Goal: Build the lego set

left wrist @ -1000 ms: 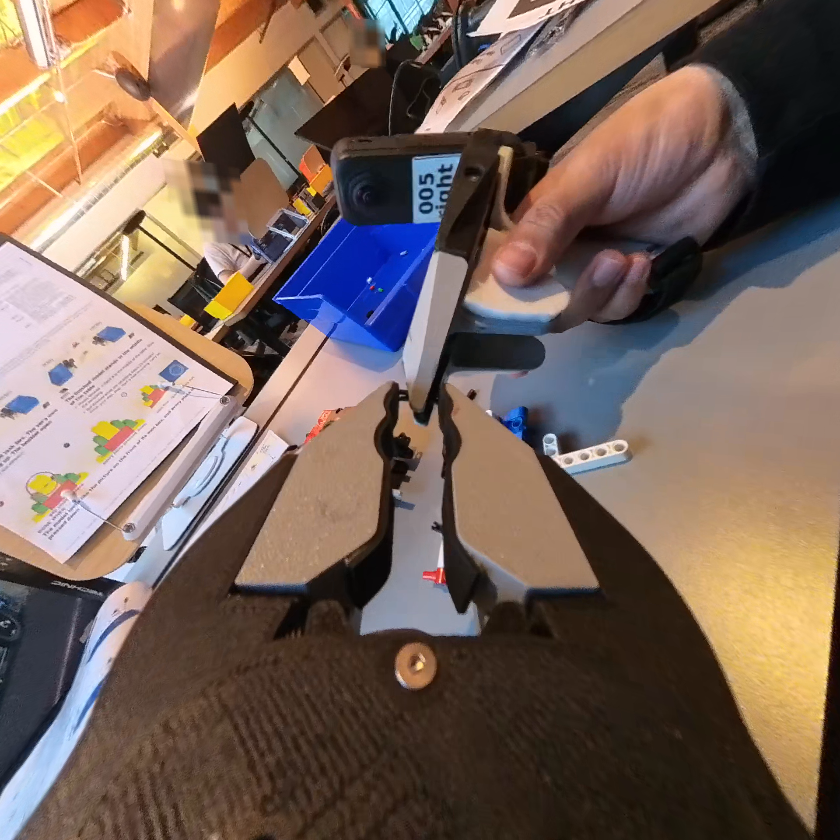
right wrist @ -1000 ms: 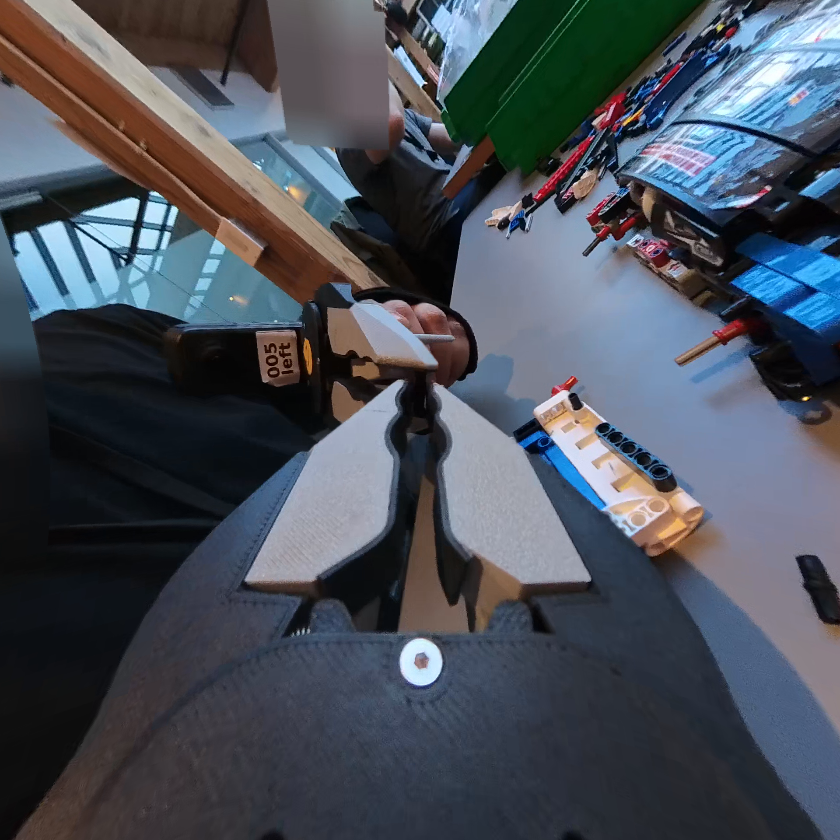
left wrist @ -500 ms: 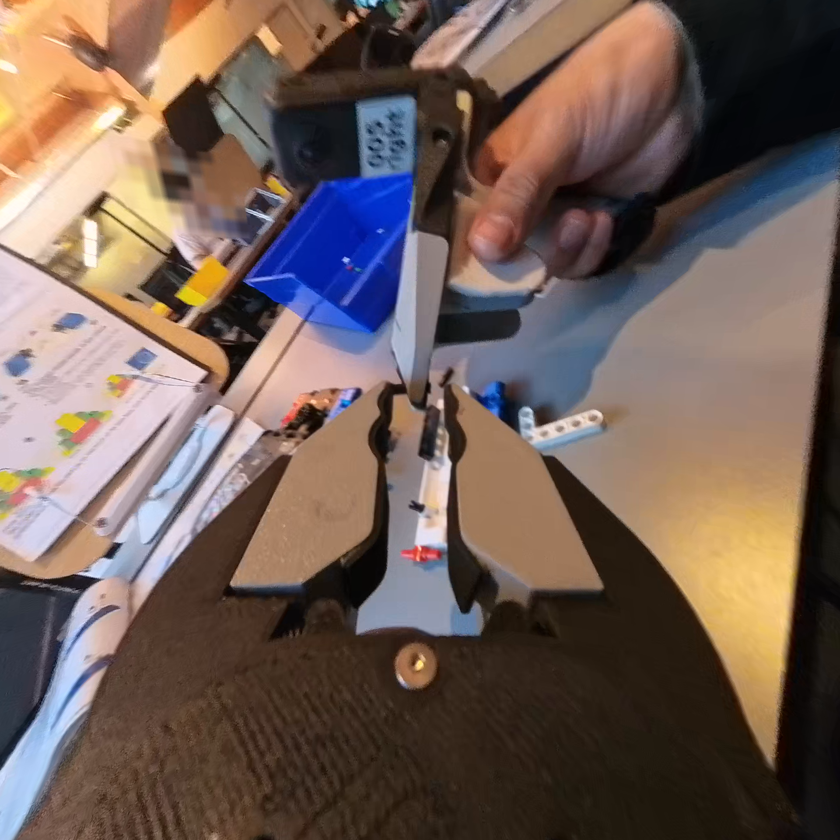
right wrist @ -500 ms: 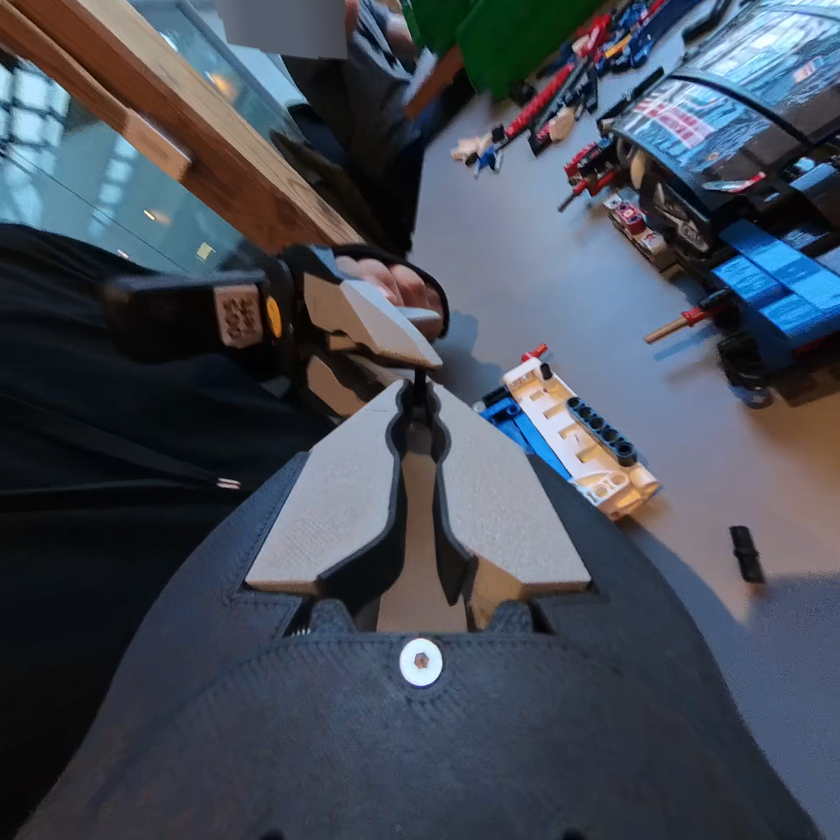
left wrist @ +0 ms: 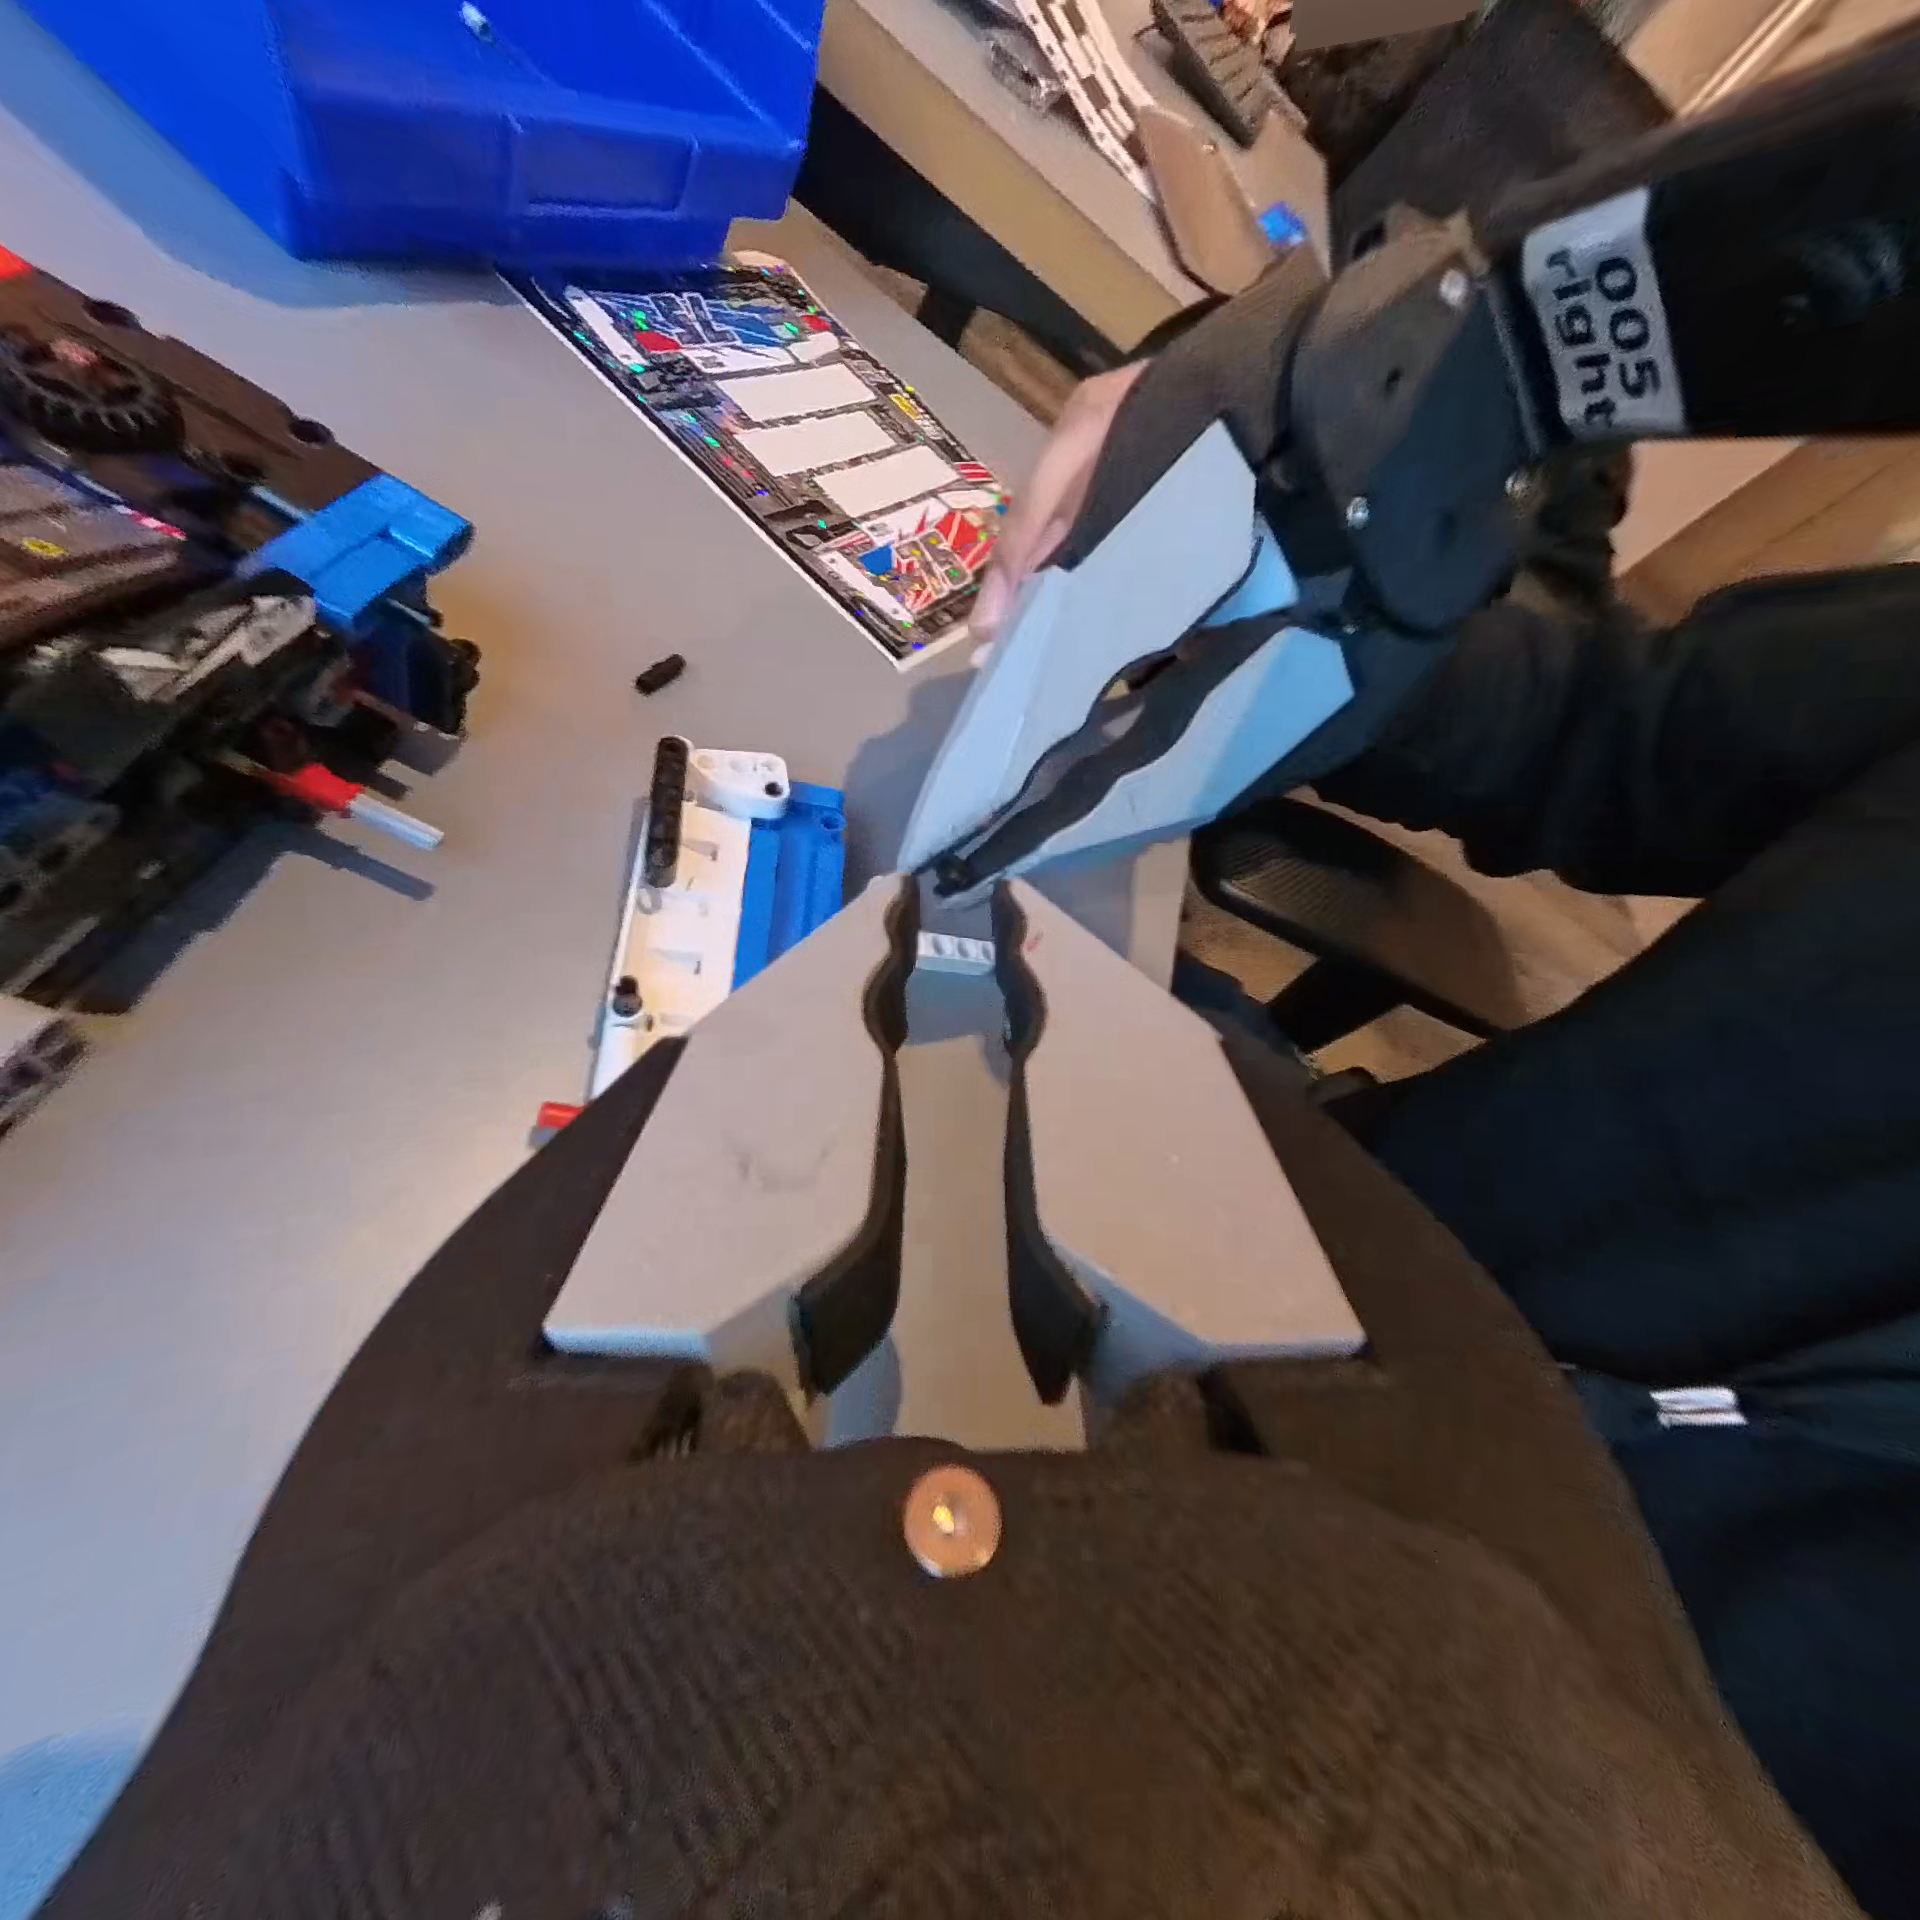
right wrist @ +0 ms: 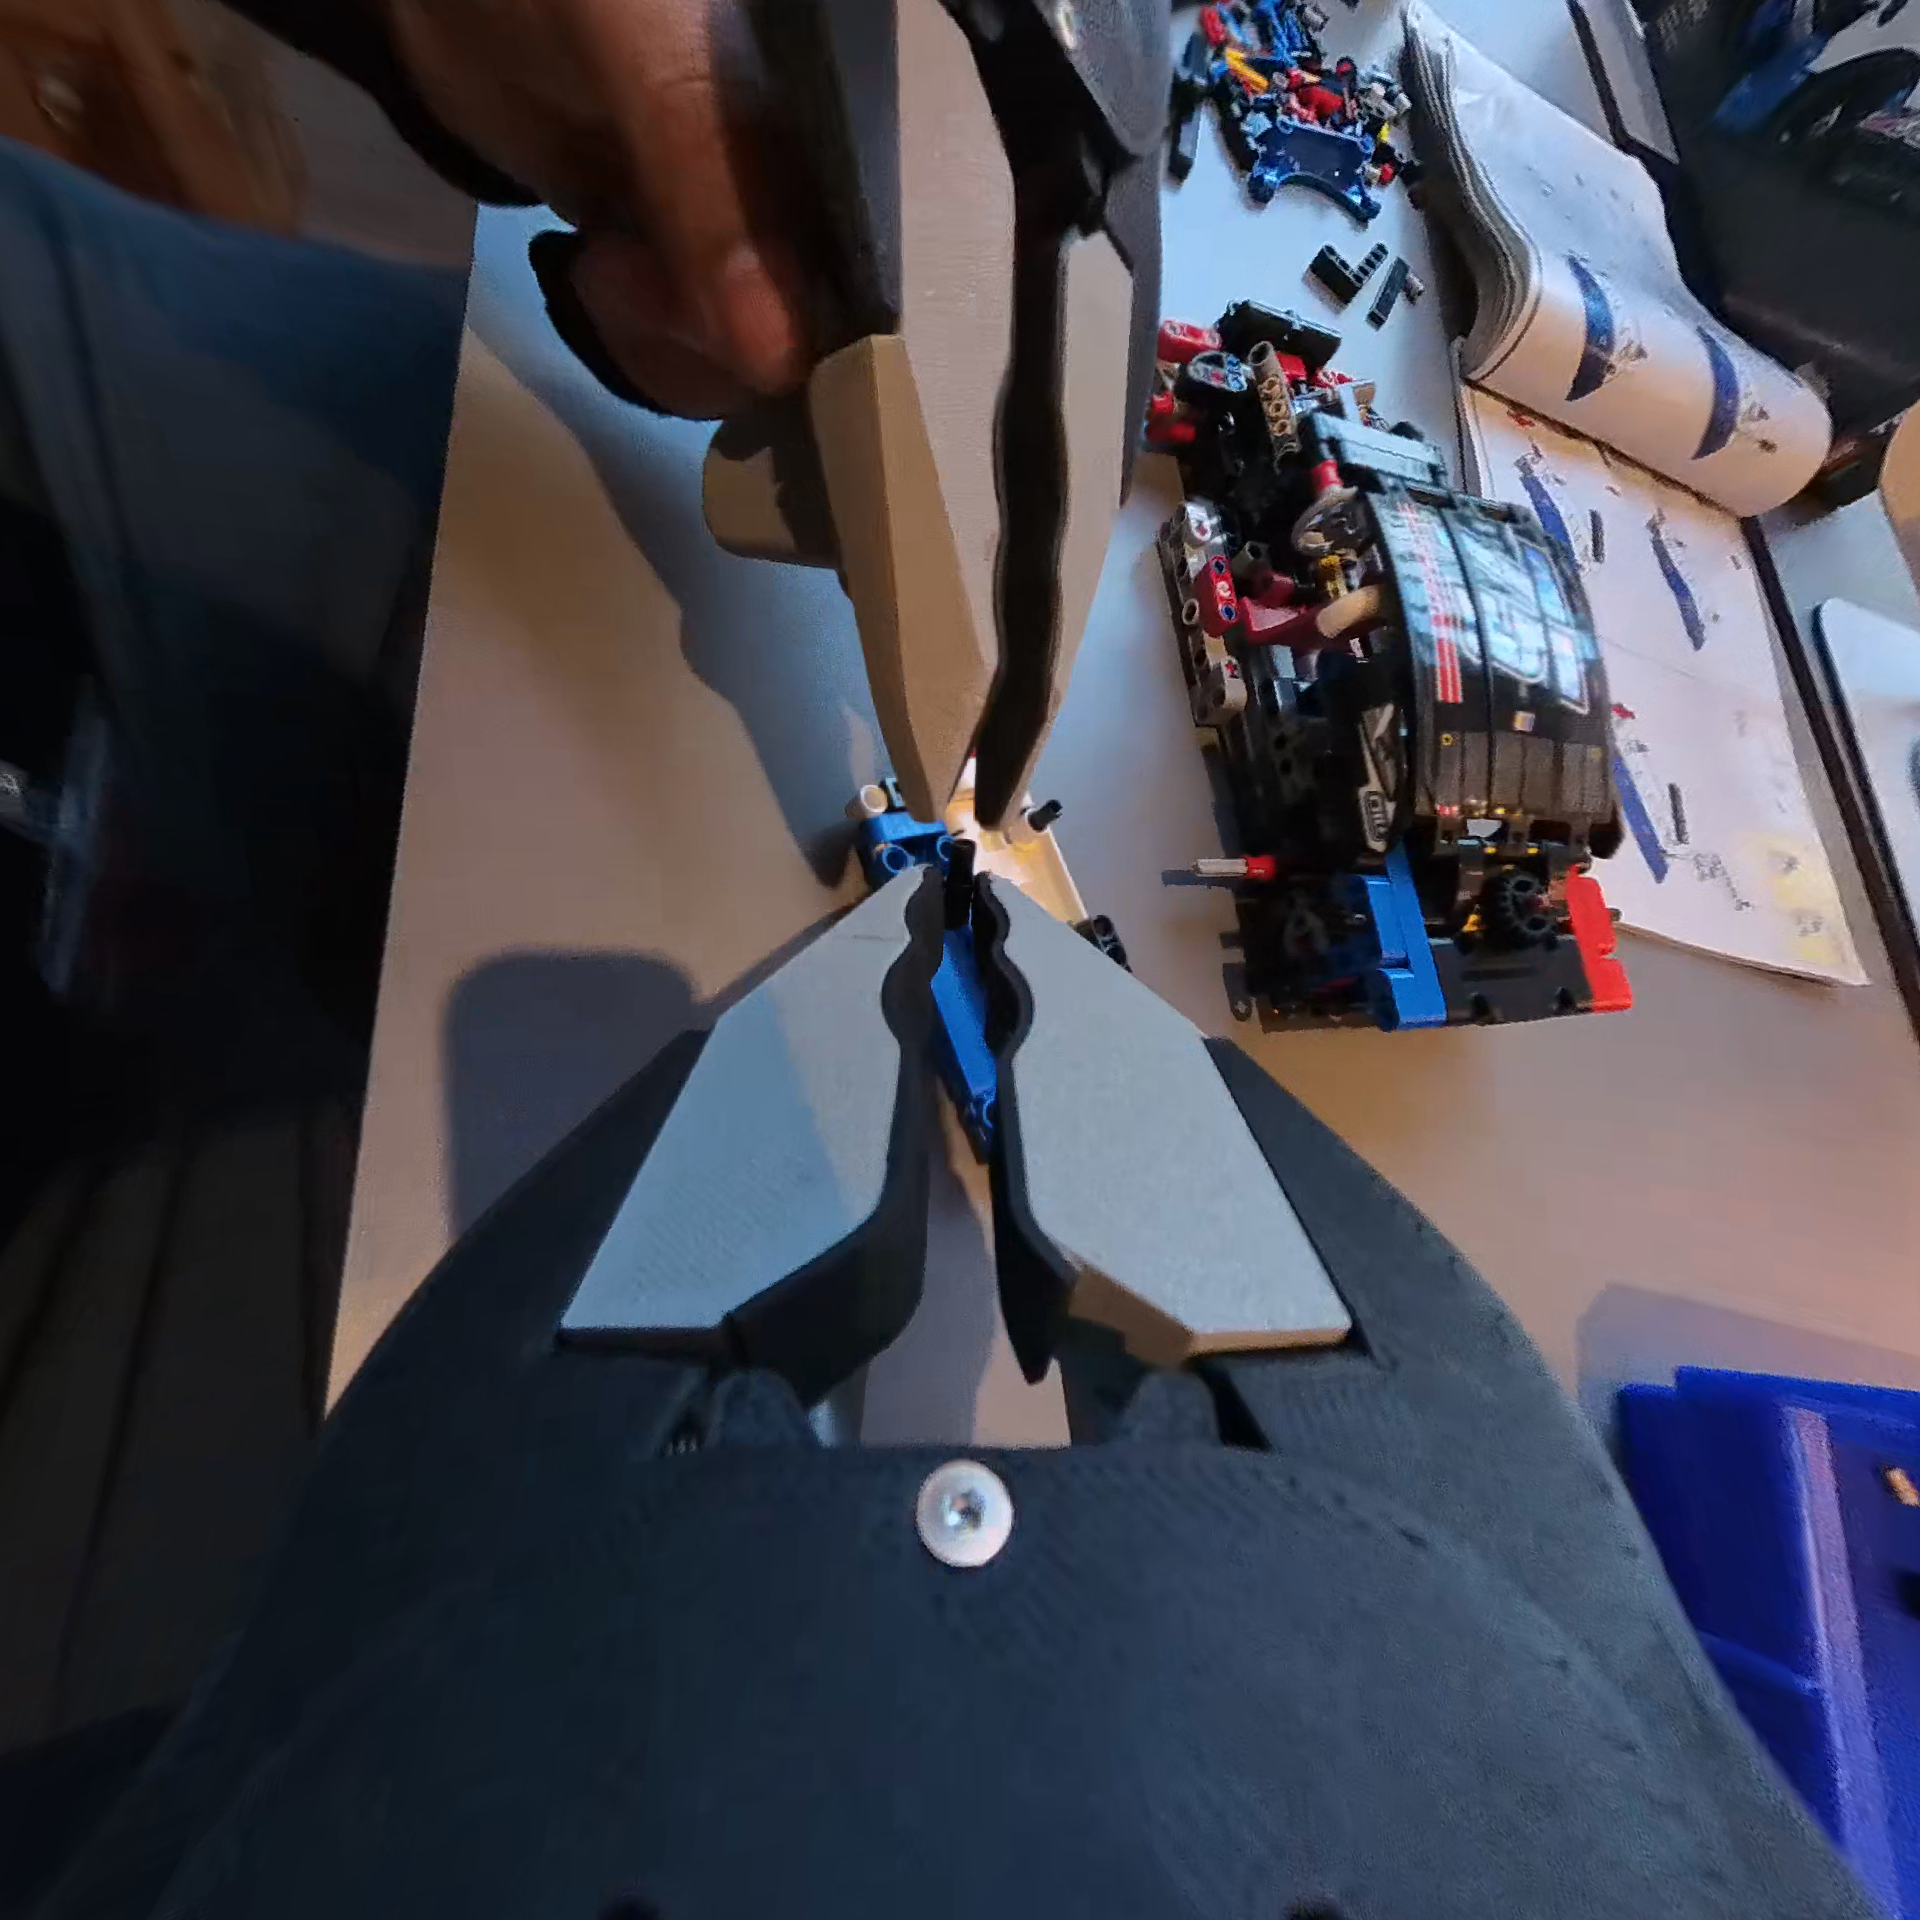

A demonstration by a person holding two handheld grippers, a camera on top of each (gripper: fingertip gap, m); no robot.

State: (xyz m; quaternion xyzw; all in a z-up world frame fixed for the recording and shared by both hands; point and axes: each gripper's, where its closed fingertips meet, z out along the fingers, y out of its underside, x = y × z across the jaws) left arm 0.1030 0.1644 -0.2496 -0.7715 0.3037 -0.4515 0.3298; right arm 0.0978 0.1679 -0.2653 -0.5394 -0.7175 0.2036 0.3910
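My right gripper [right wrist: 956, 899] is shut on a small black pin [right wrist: 958, 868] that sticks out past its tips. It also shows in the left wrist view [left wrist: 940, 878], tip to tip with my left gripper [left wrist: 954, 899]. The left jaws stand a little apart. A short white beam [left wrist: 952, 952] shows in their gap; I cannot tell whether it is gripped or lies on the table below. A white and blue assembly [left wrist: 691, 914] lies on the grey table just under both tips. It also shows in the right wrist view [right wrist: 896, 847].
A partly built black and blue car model [right wrist: 1455, 748] stands near the assembly. A blue bin [left wrist: 468, 125], a sticker sheet [left wrist: 810, 447], a loose black pin [left wrist: 660, 673] and an open instruction book [right wrist: 1621, 260] lie around. The table edge runs close by the grippers. The tips of both grippers are at nearly the same place.
Both grippers have swung round together and come down over the white and blue assembly. Their tips still meet. The right gripper still holds the black pin.
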